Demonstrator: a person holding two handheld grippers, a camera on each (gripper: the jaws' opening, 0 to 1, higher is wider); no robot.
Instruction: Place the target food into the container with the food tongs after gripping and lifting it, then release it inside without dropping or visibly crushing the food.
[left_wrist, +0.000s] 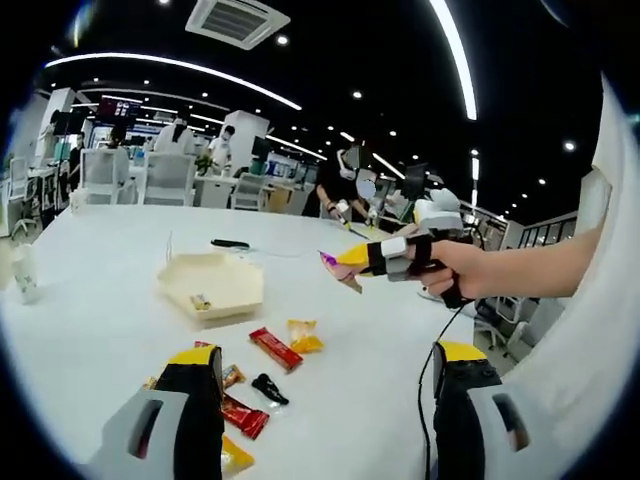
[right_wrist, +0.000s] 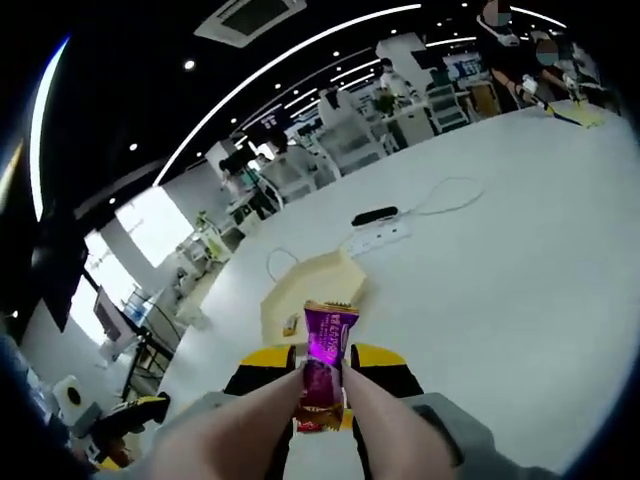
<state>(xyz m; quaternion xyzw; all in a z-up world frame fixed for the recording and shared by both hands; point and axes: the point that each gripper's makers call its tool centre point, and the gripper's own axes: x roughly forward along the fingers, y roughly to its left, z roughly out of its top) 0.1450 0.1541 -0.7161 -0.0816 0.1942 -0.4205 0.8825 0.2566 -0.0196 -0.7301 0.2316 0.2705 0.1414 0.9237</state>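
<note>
Right gripper view looks along the right gripper (right_wrist: 322, 375), whose fingers (right_wrist: 262, 362) are closed on a purple candy (right_wrist: 327, 350); the wrapper stands up between the yellow-tipped fingers, one twisted end above them, and is held in the air over the white desk (right_wrist: 500, 260). Beyond the fingers lies the cream tray (right_wrist: 300, 290) with one small piece (right_wrist: 291, 324) inside, and past it a power strip (right_wrist: 380, 235) with a black object (right_wrist: 374, 215) just behind. In the left gripper view the left gripper (left_wrist: 330, 385) hovers with its fingers (left_wrist: 195, 385) well apart and nothing between them. Just ahead of the left-hand finger lie a red bar (left_wrist: 275, 348), a yellow sweet (left_wrist: 303, 336), a black sweet (left_wrist: 268, 388) and another red wrapper (left_wrist: 243, 415). Farther ahead, to the right, a hand (left_wrist: 470, 268) carries the right gripper (left_wrist: 345, 262) with the candy (left_wrist: 328, 261), near the tray (left_wrist: 212, 285) but not over it.
</note>
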